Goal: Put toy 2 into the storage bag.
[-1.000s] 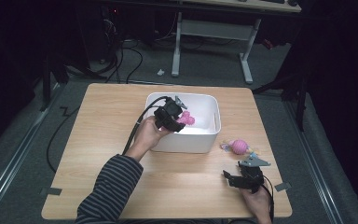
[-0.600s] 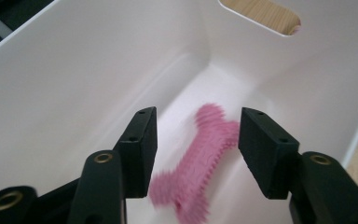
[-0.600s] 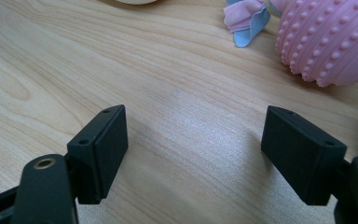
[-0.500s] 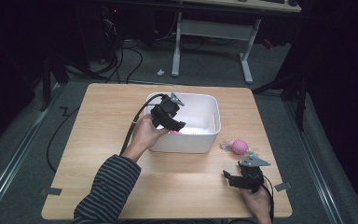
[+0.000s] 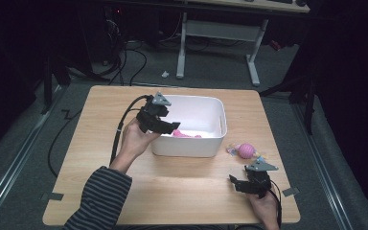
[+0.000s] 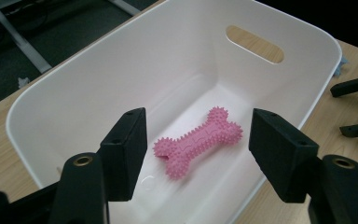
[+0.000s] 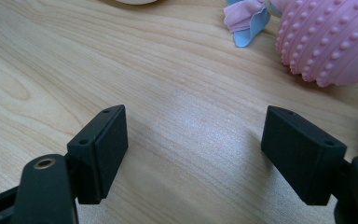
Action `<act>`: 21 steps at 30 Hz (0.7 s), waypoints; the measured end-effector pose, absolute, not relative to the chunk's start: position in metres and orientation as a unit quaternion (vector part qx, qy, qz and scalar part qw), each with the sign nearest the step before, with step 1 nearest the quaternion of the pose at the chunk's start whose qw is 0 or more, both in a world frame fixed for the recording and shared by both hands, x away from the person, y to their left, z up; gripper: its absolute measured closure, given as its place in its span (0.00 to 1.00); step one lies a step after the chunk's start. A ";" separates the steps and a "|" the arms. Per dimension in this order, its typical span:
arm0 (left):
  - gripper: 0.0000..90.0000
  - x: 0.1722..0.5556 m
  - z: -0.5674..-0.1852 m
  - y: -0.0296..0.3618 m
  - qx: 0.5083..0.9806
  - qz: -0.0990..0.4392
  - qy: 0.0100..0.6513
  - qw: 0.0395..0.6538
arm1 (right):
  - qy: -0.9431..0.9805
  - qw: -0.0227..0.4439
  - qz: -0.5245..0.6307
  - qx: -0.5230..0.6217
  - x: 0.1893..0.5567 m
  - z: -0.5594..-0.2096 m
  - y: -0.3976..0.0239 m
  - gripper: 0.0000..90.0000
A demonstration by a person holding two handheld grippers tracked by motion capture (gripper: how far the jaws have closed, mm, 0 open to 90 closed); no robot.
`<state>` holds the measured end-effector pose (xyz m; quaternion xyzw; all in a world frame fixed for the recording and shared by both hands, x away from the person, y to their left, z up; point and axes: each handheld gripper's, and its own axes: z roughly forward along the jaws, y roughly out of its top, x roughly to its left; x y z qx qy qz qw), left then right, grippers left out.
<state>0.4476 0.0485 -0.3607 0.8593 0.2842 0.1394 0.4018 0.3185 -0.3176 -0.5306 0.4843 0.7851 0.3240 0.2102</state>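
Note:
A pink spiked bone toy (image 6: 198, 141) lies flat on the floor of the white bin (image 6: 74, 74), loose and untouched. My left gripper (image 6: 198, 122) hovers above the bin's left rim (image 5: 158, 103) and looks down at the bone (image 5: 186, 134); its jaws have just been opening and hold nothing. The left gripper (image 5: 171, 127) is carried by a hand in a striped sleeve. Near the table's front right, my right gripper (image 5: 237, 184) rests low over bare wood, open and empty (image 7: 193, 140). Just beyond it lies a pink knobbly ball toy (image 7: 326, 42) with pink and blue cloth ends.
The ball toy (image 5: 247, 150) sits on the table (image 5: 100, 124) to the right of the bin, close to the right edge. A black cable (image 5: 120, 134) trails from the left gripper over the left half of the table. A desk frame stands beyond on the floor.
The left gripper let go of the pink bone, which now lies in the bin, and drew back left and upward with its jaws wider. The right gripper stayed put.

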 end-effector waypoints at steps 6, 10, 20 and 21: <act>0.41 0.441 -0.363 0.068 0.848 0.144 0.299 0.412 | 0.785 0.210 0.324 0.484 0.319 -0.531 -0.318 0.25; 0.41 0.438 -0.366 0.080 0.843 0.146 0.309 0.416 | 0.785 0.210 0.324 0.484 0.319 -0.531 -0.318 0.25; 0.40 0.422 -0.373 0.114 0.825 0.154 0.334 0.430 | 0.785 0.210 0.324 0.485 0.319 -0.531 -0.318 0.26; 0.40 0.421 -0.373 0.115 0.824 0.154 0.334 0.431 | 0.785 0.210 0.324 0.484 0.319 -0.531 -0.318 0.26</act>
